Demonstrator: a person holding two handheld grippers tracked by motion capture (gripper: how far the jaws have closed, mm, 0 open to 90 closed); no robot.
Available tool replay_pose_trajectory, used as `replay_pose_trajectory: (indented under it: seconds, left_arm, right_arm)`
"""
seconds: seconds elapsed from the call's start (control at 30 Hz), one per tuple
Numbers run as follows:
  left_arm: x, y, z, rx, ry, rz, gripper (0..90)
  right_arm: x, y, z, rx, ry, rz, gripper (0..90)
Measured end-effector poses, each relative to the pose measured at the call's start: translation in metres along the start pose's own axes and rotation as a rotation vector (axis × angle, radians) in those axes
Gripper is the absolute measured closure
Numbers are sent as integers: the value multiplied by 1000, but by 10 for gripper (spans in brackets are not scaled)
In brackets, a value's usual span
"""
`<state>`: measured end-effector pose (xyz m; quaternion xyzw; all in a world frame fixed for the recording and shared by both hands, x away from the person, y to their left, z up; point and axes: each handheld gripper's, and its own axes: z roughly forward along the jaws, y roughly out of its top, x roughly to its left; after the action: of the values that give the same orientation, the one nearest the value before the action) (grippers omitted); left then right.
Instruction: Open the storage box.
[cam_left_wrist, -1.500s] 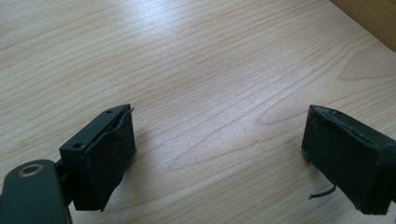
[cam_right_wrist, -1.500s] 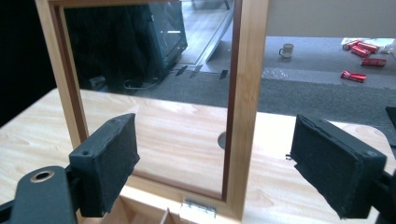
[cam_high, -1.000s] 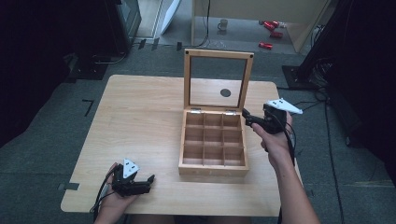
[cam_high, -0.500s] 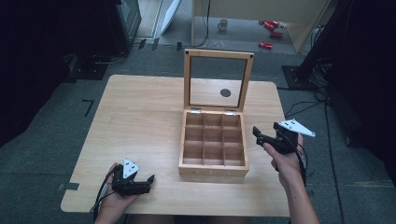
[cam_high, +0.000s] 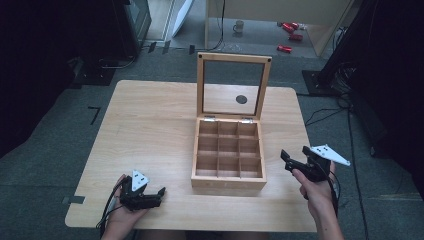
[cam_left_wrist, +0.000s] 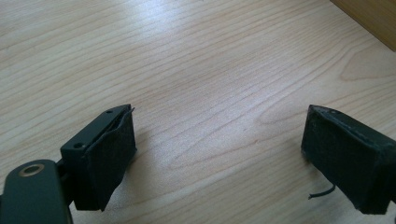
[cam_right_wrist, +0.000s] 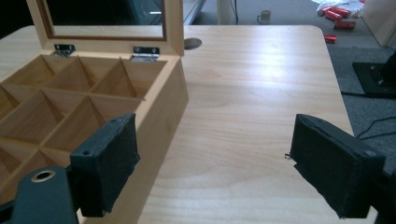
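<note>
Two handheld grippers sit at the near edge of a pale wooden table (cam_high: 150, 115), one in each of a person's hands, and both have their jaws spread wide with nothing between them. Seen from the high view, the right gripper (cam_high: 289, 161) is held just above the table near its right front corner, a short way to the right of a wooden box (cam_high: 228, 181), its jaws pointing left toward the box's side wall without touching it; a grey three-cornered plate (cam_high: 326, 153) sits on top of it. From the right gripper view, the black padded jaws frame the box's right wall and the bare tabletop beside it, the left pad overlapping the near corner of the box in the picture. That box stands at the middle of the table, toward the front, and is divided by thin wooden partitions into a three by three grid of compartments, all open to view. Its lid (cam_high: 233, 86), a wooden frame around a clear pane, stands upright at the back on two small metal hinges (cam_right_wrist: 142, 51). A small dark round spot (cam_high: 241, 99) on the tabletop shows through the pane. Well apart on the other side, the left gripper (cam_high: 159, 192) rests low near the front left corner, jaws pointing right toward the box; its own view looks along bare wood grain
</note>
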<state>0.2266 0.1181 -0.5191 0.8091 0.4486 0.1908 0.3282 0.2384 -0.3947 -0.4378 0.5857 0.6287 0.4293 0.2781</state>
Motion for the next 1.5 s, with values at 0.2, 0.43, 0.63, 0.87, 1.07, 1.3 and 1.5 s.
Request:
replay_pose_trajectory:
  seconds: [0.2, 0.43, 0.63, 0.87, 1.07, 1.3, 1.5]
  left_arm:
    - [0, 0, 0, 0, 0, 1, 103]
    - [0, 0, 0, 0, 1, 1, 103]
    - [0, 0, 0, 1, 1, 1, 103]
    - [0, 0, 0, 1, 2, 1, 103]
    - [0, 0, 0, 1, 2, 0, 103]
    - [0, 0, 0, 1, 3, -1, 103]
    - [0, 0, 0, 1, 5, -1, 103]
  right_arm:
    - [-5, -15, -5, 22, -26, -3, 146]
    - [-13, -37, -9, 51, -53, 2, 144]
    - [-20, -58, -13, 82, -75, 20, 144]
    - [-25, -77, -16, 120, -103, 7, 144]
    - [-25, -91, -18, 161, -129, -17, 144]
    - [-25, -102, -16, 210, -164, -45, 144]
    - [-26, -104, -15, 223, -160, -44, 144]
